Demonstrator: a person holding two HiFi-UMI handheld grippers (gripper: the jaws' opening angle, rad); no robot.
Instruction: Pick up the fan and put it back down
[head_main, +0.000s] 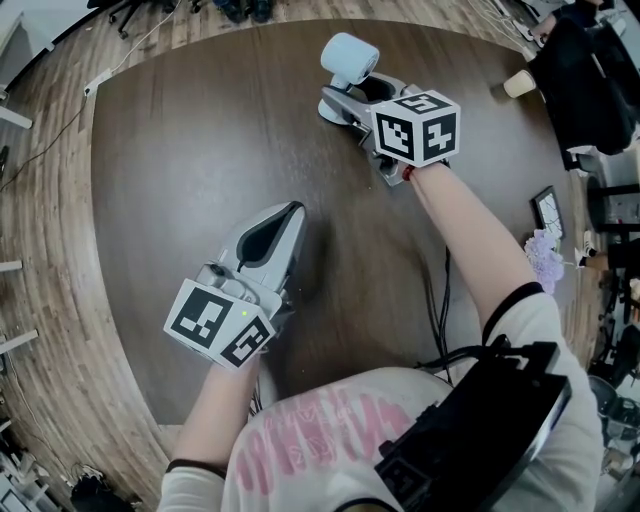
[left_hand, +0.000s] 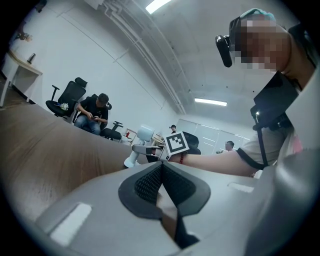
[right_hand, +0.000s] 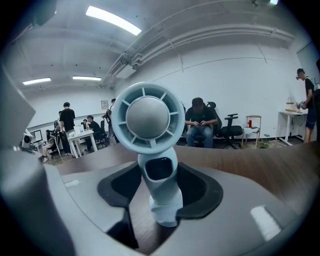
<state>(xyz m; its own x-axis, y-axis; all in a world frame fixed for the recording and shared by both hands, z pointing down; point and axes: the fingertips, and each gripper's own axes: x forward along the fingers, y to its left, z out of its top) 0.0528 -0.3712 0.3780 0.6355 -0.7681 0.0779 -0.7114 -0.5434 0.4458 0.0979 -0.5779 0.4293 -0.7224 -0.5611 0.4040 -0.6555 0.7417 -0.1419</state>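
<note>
Right gripper (right_hand: 161, 189), jaws spread round stem of pale blue plastic fan (right_hand: 147, 117).
Fan upright on brown wooden table (head_main: 200, 150), upper centre; left gripper (left_hand: 161, 167) pressed together, empty.

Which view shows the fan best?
Right gripper view: the fan fills the centre, grille facing the camera. Head view: seen from above, partly behind the right gripper. Left gripper view: small and distant.
</note>
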